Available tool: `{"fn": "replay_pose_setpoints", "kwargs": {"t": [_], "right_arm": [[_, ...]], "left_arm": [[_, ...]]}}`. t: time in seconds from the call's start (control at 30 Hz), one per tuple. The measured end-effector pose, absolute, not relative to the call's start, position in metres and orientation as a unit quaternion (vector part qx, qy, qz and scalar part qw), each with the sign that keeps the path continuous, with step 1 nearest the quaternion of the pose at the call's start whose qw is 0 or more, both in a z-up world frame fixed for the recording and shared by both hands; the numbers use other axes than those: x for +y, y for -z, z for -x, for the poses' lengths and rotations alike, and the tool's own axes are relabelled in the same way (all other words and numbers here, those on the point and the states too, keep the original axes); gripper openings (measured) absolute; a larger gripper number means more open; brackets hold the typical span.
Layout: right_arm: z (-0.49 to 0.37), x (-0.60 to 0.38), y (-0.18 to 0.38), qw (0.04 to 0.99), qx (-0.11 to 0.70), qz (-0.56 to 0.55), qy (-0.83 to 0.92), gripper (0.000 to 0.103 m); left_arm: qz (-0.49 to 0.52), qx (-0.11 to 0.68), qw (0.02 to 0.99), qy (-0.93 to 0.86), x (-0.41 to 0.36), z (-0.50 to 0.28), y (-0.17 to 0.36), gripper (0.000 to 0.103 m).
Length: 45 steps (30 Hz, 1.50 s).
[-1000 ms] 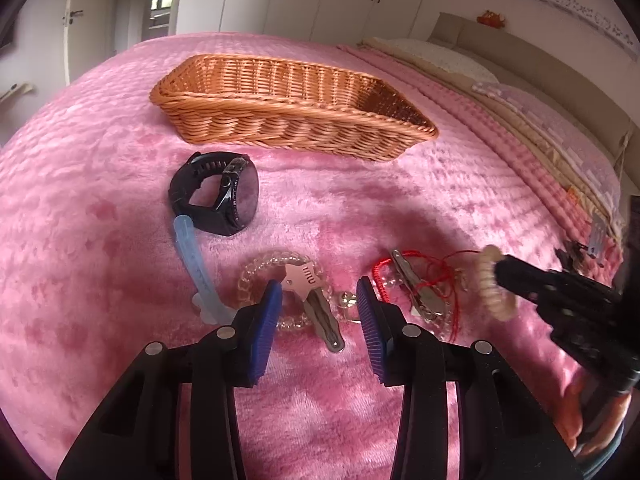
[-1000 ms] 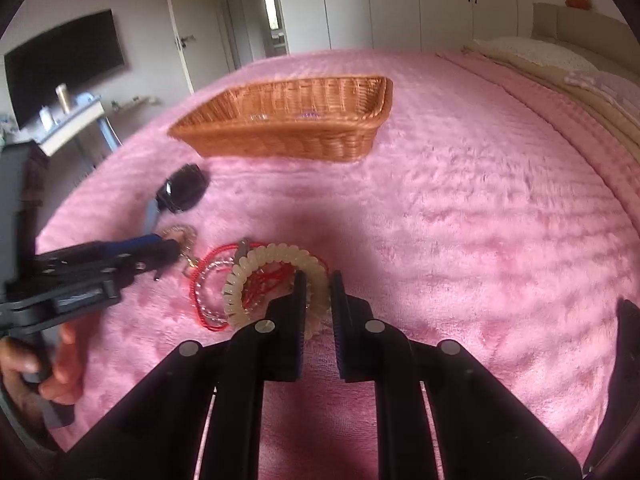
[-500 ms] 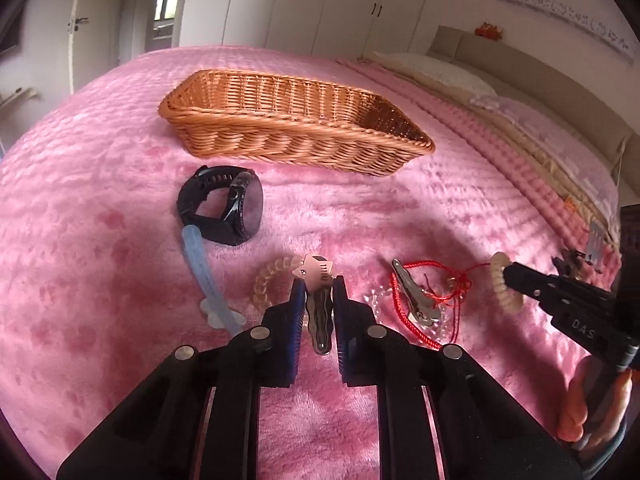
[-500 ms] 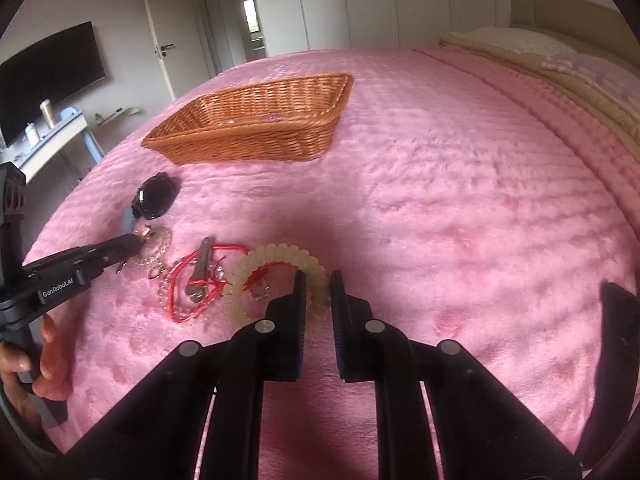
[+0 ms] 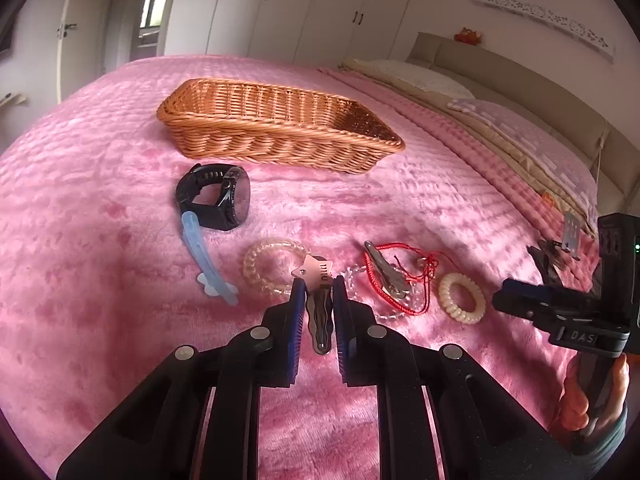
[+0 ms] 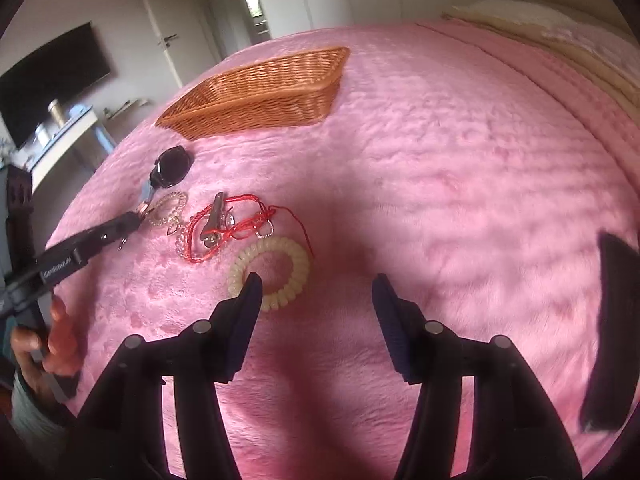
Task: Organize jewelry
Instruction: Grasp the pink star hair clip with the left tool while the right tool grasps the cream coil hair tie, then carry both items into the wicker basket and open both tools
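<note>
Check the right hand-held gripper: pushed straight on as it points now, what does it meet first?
Likely bare blanket. The right hand-held gripper, jaws just opened, holds nothing; the hair tie sits left, by its left finger. Depth is unclear.

Basket [image 5: 276, 128] behind watch [image 5: 216, 202]; bracelets [image 5: 268, 266] in front
</note>
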State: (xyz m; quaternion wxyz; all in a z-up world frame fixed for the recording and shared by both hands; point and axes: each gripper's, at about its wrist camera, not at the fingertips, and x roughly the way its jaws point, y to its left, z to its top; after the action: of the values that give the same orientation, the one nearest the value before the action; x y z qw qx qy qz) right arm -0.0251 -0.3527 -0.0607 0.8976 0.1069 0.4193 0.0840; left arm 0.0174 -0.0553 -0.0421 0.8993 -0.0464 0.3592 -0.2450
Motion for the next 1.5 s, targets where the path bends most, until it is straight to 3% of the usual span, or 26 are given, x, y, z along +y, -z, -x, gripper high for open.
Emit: {"fn": "replay_pose_setpoints", "kwargs": {"t": [0.13,0.33,0.53,0.73,1.03,1.5], "right_arm": [[0.009,-0.341,0.07,0.886,0.434,-0.142,-0.085,0.036],[0.0,-0.305,0.068,0.9,0.432,-0.046,-0.032,0.011],[0.024,-0.286,0.053,0.911,0.403,-0.025,-0.078,0.01],[0.018,-0.286,-0.008,0.935,0.341,-0.038,-0.093,0.01],[-0.096,-0.29,-0.06,0.945,0.308,-0.07,-0.088,0.01],[-0.277,-0.271,0.002,0.903,0.424,-0.052,-0.052,0.01]], "left_arm": [[0.056,0.36,0.897,0.252,-0.052,-0.016,0.042,0.012],[0.058,0.356,0.896,0.261,-0.05,-0.011,0.041,0.012],[0.053,0.334,0.903,0.266,-0.047,0.0,0.031,0.012],[0.045,0.301,0.915,0.266,-0.046,0.001,0.002,0.012],[0.026,0.255,0.933,0.253,-0.054,-0.082,-0.062,0.012],[0.044,0.345,0.909,0.231,-0.081,-0.246,-0.03,0.012]]}}
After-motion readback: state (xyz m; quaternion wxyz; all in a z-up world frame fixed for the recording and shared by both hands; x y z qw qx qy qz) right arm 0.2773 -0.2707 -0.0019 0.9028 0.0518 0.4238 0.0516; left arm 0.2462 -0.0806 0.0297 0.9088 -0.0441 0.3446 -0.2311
